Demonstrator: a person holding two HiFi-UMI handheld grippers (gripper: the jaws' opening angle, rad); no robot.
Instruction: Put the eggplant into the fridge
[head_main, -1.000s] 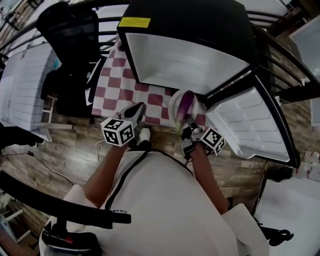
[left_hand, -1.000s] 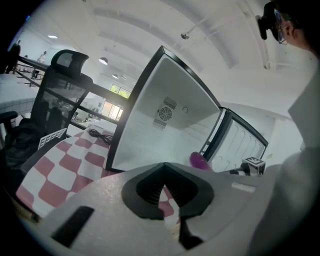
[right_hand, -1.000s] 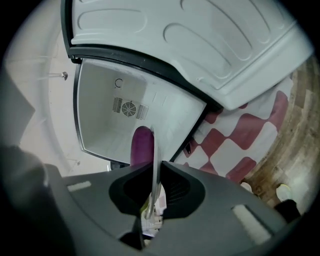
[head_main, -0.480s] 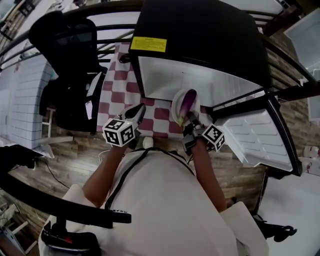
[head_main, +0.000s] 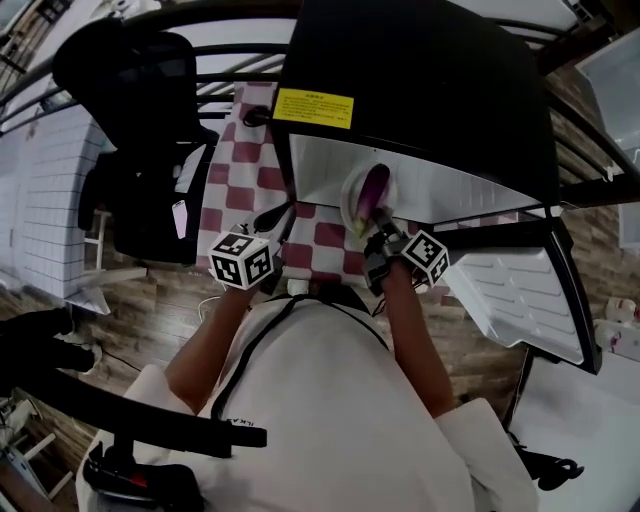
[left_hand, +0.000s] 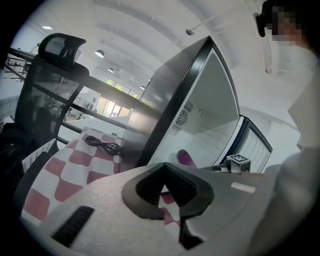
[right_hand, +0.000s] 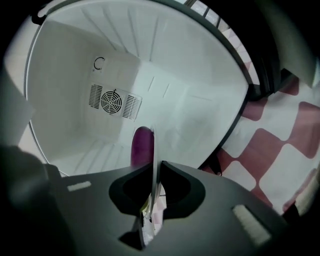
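The right gripper (head_main: 378, 238) is clamped on the rim of the plate (head_main: 350, 205), with the eggplant (head_main: 372, 190) just ahead of its jaws, lying lengthwise toward the open fridge (head_main: 330, 165) straight beyond, while the left gripper (head_main: 276, 218), jaws together and empty, hangs off to its left.

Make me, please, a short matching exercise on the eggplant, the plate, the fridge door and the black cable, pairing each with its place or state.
Things:
1. eggplant
2. plate
3. fridge door
4. black cable

Places or states:
A. swung open
B. on the checkered cloth beside the fridge
C. rim clamped in the right gripper
D. lying on the plate

Pairs: 1-D, 2-C, 3-A, 4-B.
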